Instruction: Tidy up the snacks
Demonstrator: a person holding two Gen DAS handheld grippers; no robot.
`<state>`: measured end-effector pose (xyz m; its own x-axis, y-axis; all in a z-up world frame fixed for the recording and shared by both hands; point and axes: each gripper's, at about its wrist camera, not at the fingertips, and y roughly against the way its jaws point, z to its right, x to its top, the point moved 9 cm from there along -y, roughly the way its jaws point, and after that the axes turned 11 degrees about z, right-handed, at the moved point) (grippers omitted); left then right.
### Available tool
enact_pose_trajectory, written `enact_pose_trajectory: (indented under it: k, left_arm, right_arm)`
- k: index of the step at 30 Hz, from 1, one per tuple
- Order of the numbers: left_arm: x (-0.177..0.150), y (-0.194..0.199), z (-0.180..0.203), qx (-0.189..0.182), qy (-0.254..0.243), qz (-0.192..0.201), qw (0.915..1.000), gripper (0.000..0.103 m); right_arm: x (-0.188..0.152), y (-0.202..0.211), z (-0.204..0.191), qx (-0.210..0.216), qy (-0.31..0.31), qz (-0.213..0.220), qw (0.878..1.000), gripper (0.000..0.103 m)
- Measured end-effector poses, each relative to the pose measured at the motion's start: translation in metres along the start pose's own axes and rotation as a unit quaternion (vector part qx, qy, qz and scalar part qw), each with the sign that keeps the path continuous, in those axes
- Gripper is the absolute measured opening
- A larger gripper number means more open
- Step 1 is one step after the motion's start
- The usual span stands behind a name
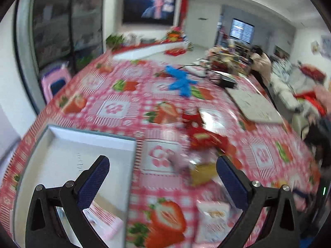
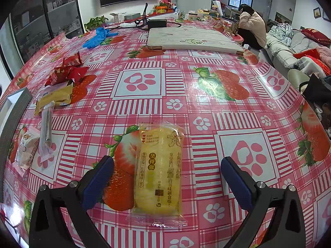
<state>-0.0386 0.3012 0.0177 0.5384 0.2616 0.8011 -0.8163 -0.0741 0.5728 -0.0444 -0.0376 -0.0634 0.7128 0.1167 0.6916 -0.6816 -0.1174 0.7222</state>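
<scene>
Pink-and-red oilcloth printed with strawberries covers the worktop [image 1: 115, 107], and through my left wrist camera it all smears with blur. My left gripper [image 1: 163, 175] has its jaws spread wide and empty, hanging above the cloth. Under its left finger sits the open white box [image 1: 68, 144], which I take to be where the snacks should go. At its near corner I make out what may be one pale pink packet [image 1: 107, 225], though I cannot tell whether it lies inside or is only a reflection. Ahead of the jaws lie a heap of red wrappers [image 1: 198, 132], a blurred gold packet [image 1: 201, 173] and a white packet [image 1: 213, 217] close to the lens. A blue glove [image 1: 180, 80] rests farther back.

Sharper is the right wrist view. My right gripper [image 2: 167, 181] is also released, jaws wide and holding nothing, straddling a yellow cake in a clear wrapper [image 2: 159, 171] that lies flat on the cloth between the fingers. Off to the left wait red candy packets [image 2: 68, 72], a gold sachet [image 2: 54, 99], a slim clear stick pack [image 2: 46, 132] and a pinkish-white packet [image 2: 25, 148], all beside the box's grey edge [image 2: 14, 111]. A closed white tablet case [image 2: 192, 39] lies well behind.

I judge the task barely begun: nearly every snack is outside the box, and the yellow cake looks like my next pick.
</scene>
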Motion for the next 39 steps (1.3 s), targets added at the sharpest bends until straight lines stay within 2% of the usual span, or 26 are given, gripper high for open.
enact_pose_trajectory:
  k: [1,3,5,6,8,12,14,16,19,23,25,29,32,39]
  left_arm:
    - [0.003,-0.008,-0.013,-0.002,0.032,-0.013,0.9994,0.103]
    - [0.008,-0.031,-0.041,-0.035,0.127,-0.046,0.9903,0.103]
    - [0.004,-0.045,-0.054,-0.05,0.169,-0.064,0.9823,0.103]
    - [0.0,-0.053,-0.058,-0.046,0.174,-0.072,0.981,0.103]
    - [-0.006,-0.068,-0.058,-0.034,0.161,-0.08,0.9832,0.103]
    - [-0.011,-0.088,-0.043,-0.046,0.132,-0.088,0.9863,0.103]
    - [-0.005,-0.091,-0.033,-0.065,0.126,-0.084,0.9864,0.103]
    - [0.002,-0.091,-0.025,-0.065,0.113,-0.072,0.9888,0.103]
    - [-0.002,-0.081,-0.009,-0.066,0.09,-0.085,0.9901,0.103]
    - [-0.026,-0.046,0.019,-0.048,0.009,-0.095,0.9943,0.103]
    - [-0.044,-0.022,0.036,-0.054,-0.025,-0.095,0.9937,0.103]
    - [-0.079,0.007,0.06,-0.062,-0.059,-0.107,0.9905,0.103]
    - [-0.102,0.011,0.072,-0.051,-0.085,-0.12,0.9878,0.103]
    - [-0.124,0.004,0.07,-0.023,-0.072,-0.146,0.9864,0.103]
  right_arm:
    - [0.0,0.0,0.0,0.0,0.0,0.0,1.0,0.103]
    - [0.0,0.0,0.0,0.0,0.0,0.0,1.0,0.103]
    - [0.0,0.0,0.0,0.0,0.0,0.0,1.0,0.103]
    - [0.0,0.0,0.0,0.0,0.0,0.0,1.0,0.103]
    - [0.0,0.0,0.0,0.0,0.0,0.0,1.0,0.103]
    - [0.0,0.0,0.0,0.0,0.0,0.0,1.0,0.103]
    - [0.0,0.0,0.0,0.0,0.0,0.0,1.0,0.103]
    - [0.0,0.0,0.0,0.0,0.0,0.0,1.0,0.103]
    - [0.0,0.0,0.0,0.0,0.0,0.0,1.0,0.103]
    - [0.0,0.0,0.0,0.0,0.0,0.0,1.0,0.103]
    - [0.0,0.0,0.0,0.0,0.0,0.0,1.0,0.103]
    - [0.0,0.0,0.0,0.0,0.0,0.001,1.0,0.103]
    - [-0.001,0.0,0.0,0.0,0.0,0.001,1.0,0.103]
    - [-0.001,0.0,0.0,0.0,0.0,0.001,1.0,0.103]
